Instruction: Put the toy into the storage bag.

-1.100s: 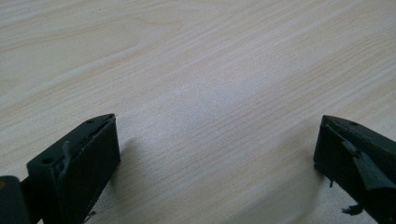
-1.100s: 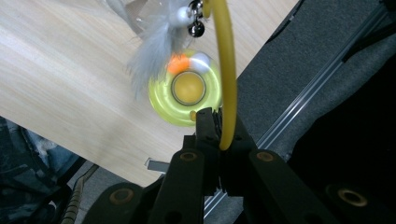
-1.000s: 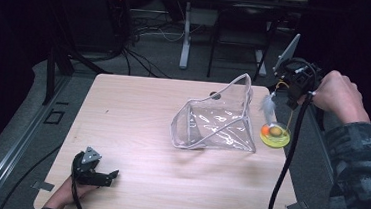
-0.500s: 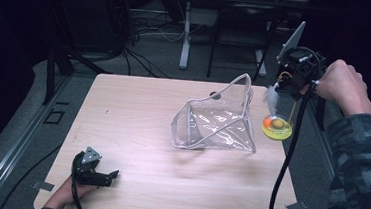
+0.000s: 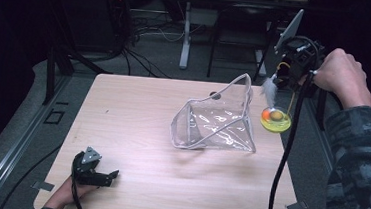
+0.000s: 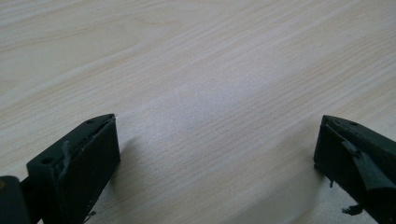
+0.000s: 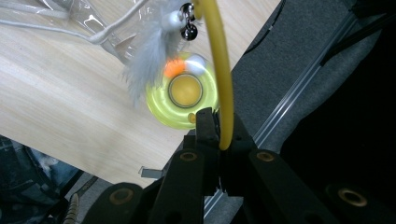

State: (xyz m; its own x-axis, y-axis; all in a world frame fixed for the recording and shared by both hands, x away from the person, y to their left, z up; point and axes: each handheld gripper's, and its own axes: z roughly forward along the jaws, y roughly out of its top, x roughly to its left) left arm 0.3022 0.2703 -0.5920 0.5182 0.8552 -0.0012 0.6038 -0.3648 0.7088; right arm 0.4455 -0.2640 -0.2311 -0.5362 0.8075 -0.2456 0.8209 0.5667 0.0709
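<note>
A clear plastic pouch (image 5: 217, 122) stands open in the middle of the wooden table (image 5: 133, 110). By the table's right edge my right gripper (image 5: 290, 67) is shut on the yellow stalk (image 7: 219, 70) of a cat toy. Below the jaws are its yellow-green disc base (image 5: 275, 120) with an orange ball, a white feather (image 5: 270, 88) and a small bell (image 7: 189, 29). In the right gripper view the right gripper (image 7: 219, 135) pinches the stalk, with the disc base (image 7: 182, 93) just right of the pouch (image 7: 70, 14). My left gripper (image 5: 110, 175) lies open on the table's near left corner; the left gripper (image 6: 217, 154) has bare wood between its jaws.
The right gripper's black cable (image 5: 284, 157) hangs down across the table's right side. Beyond the right edge are grey floor and a metal rail (image 7: 299, 98). Dark stands and cables (image 5: 184, 34) are behind the table.
My right gripper has moved up and slightly away with the toy, so the disc base now sits farther back beside the pouch. The left gripper has not moved.
</note>
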